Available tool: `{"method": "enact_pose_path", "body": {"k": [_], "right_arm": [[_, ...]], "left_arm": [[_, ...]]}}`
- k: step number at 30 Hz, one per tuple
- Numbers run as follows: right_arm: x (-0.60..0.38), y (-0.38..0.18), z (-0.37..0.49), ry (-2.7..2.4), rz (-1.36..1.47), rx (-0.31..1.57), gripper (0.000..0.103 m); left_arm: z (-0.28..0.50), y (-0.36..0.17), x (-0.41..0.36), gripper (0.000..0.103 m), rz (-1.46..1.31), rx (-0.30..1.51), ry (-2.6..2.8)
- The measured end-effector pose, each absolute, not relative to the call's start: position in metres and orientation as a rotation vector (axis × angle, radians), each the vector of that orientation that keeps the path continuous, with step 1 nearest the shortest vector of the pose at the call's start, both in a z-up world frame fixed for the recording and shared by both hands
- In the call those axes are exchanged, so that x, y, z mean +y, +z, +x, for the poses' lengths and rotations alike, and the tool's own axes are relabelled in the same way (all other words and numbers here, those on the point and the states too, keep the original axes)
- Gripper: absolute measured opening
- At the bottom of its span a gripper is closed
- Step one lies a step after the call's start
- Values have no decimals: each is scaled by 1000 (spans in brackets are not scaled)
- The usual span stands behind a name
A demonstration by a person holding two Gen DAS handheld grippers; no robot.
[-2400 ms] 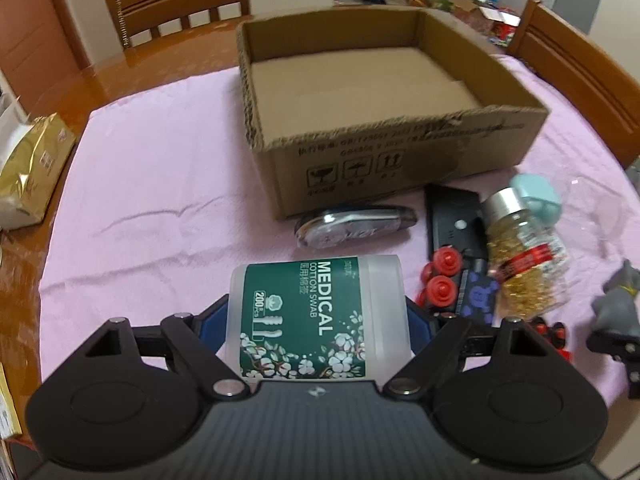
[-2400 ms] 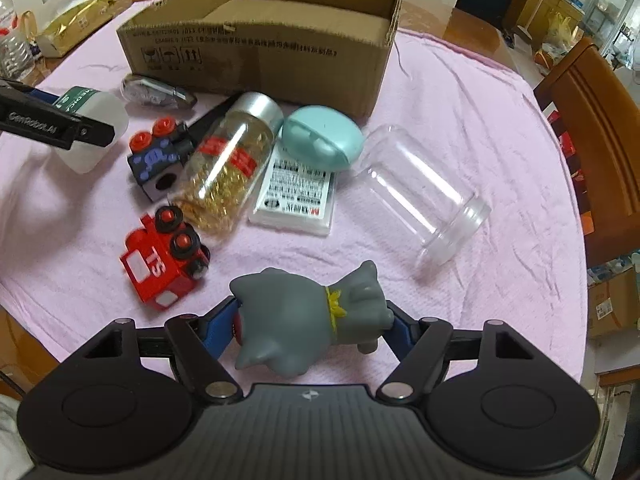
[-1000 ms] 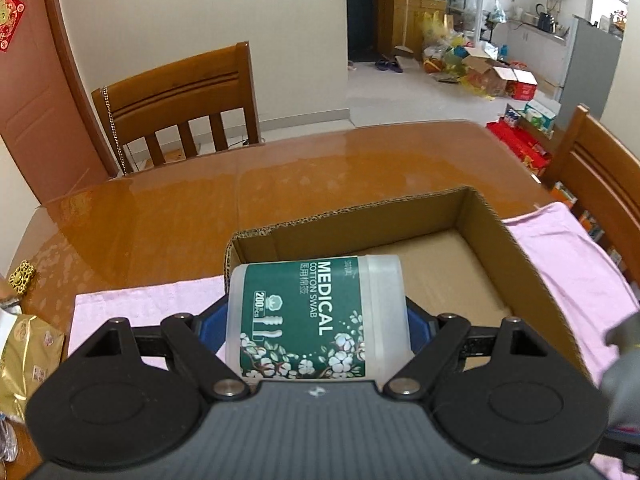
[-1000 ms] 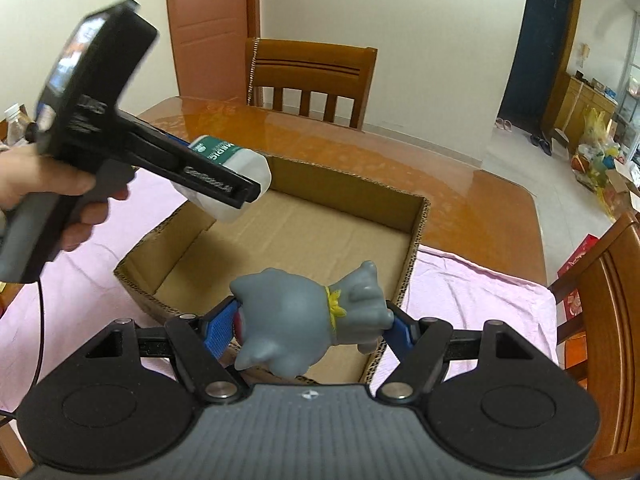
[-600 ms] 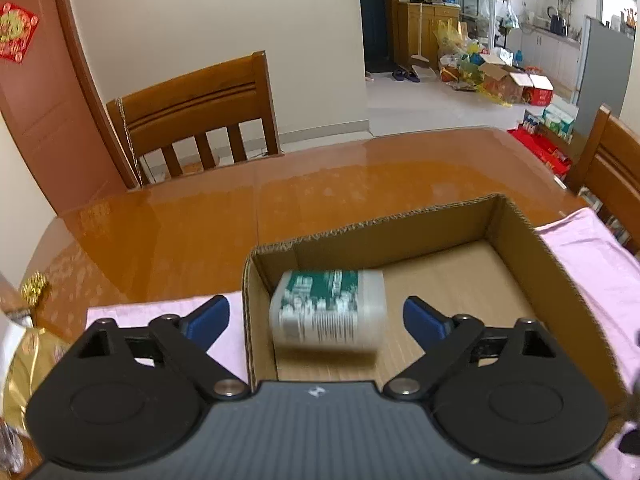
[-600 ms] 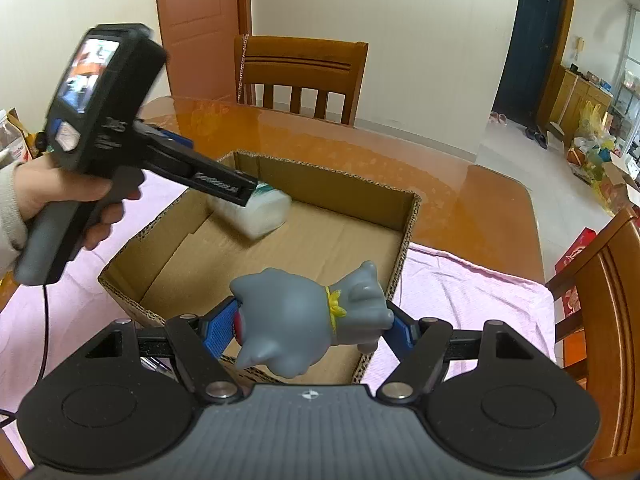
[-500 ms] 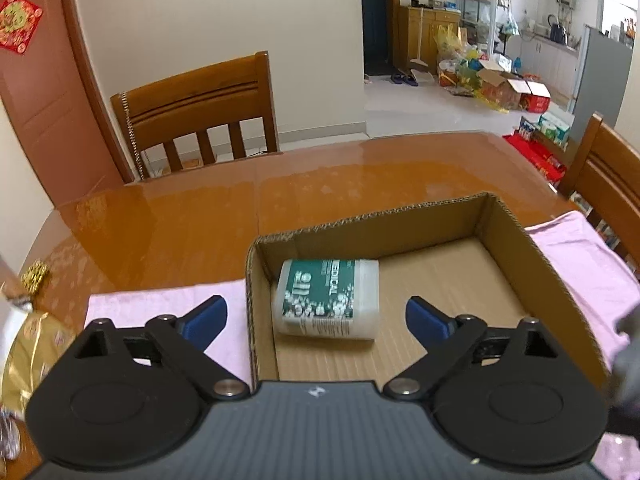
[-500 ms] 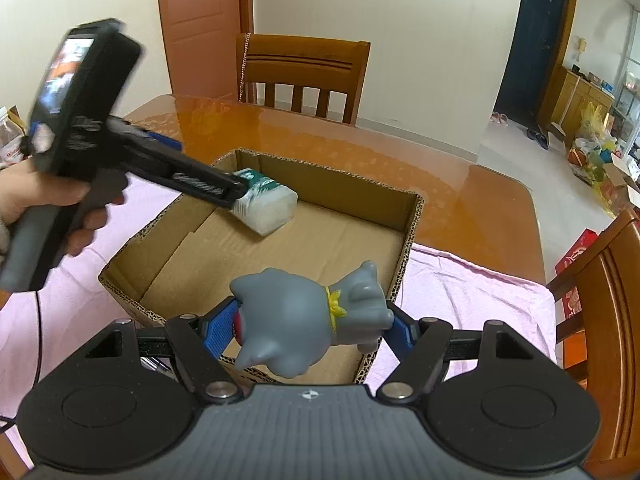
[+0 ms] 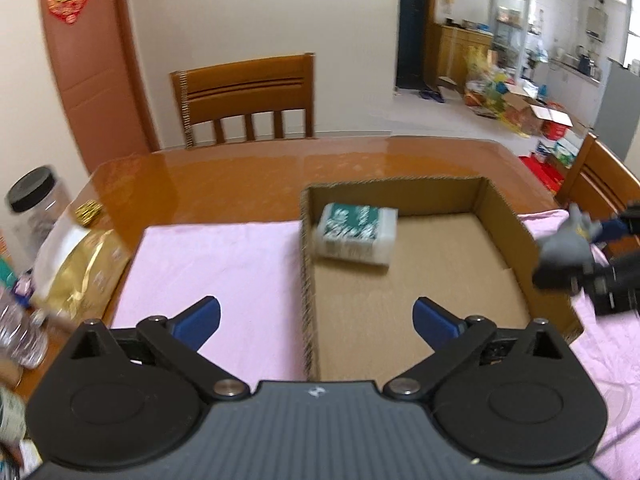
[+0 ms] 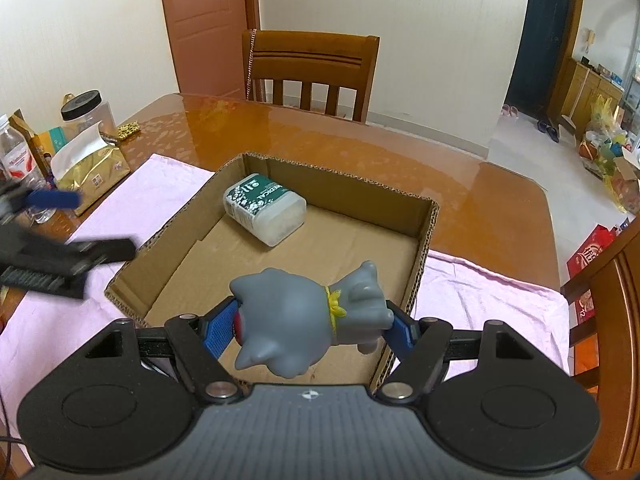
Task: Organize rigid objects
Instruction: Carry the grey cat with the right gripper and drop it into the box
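Observation:
A white cotton swab box [image 9: 356, 236] with a green label [image 10: 264, 208] lies on its side in the far left corner of the open cardboard carton [image 10: 348, 192]. My left gripper [image 9: 316, 314] hovers over the carton's left wall [image 9: 306, 280], its jaws opening with nothing between them. In the right wrist view the left gripper [image 10: 80, 226] appears blurred at the left of the carton. My right gripper [image 10: 312, 328] is shut on a grey cat toy [image 10: 308, 320] above the carton's near right corner. The toy [image 9: 568, 244] also shows at the right edge of the left wrist view.
A pink cloth [image 10: 492, 300] covers the near part of the glossy wooden table [image 10: 360, 148]. A gold bag [image 10: 92, 168], a black-lidded jar [image 10: 86, 112] and a water bottle [image 10: 16, 160] stand at the left. Wooden chairs stand behind [image 10: 312, 68] and at the right [image 10: 612, 280].
My left gripper opened and let go of the swab box, which dropped into the carton's far left corner; then it drew back to the left. The right gripper keeps the toy.

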State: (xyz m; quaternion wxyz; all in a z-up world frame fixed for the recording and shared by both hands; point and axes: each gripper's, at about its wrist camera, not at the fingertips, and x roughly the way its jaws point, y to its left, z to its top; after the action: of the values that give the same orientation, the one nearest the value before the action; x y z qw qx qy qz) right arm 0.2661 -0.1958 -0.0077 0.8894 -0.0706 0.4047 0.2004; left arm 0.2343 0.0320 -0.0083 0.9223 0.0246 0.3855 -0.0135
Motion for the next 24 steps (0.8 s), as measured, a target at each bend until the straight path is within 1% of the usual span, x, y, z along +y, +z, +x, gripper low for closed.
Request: {"method": "enact_pose_path", "body": {"k": [15,17,18,19,24], "right_arm": [[-174,-16,346,384,-216,829,79],[-172,-15,355,354,-221,799,85],[-171,-15,358,343,-225,789,95],[-170,-14,360,337,-231,778,103],[-168,-10,354,336,-234,758,103]], "left_arm": [[187,-25,62,102,7,837,139],[183,-27,65,102,5,839,144],[182,-28,66,102,6,841,150],[181,-28,67,102,5,843,153],[179,-30,68,102,2,850,142]]}}
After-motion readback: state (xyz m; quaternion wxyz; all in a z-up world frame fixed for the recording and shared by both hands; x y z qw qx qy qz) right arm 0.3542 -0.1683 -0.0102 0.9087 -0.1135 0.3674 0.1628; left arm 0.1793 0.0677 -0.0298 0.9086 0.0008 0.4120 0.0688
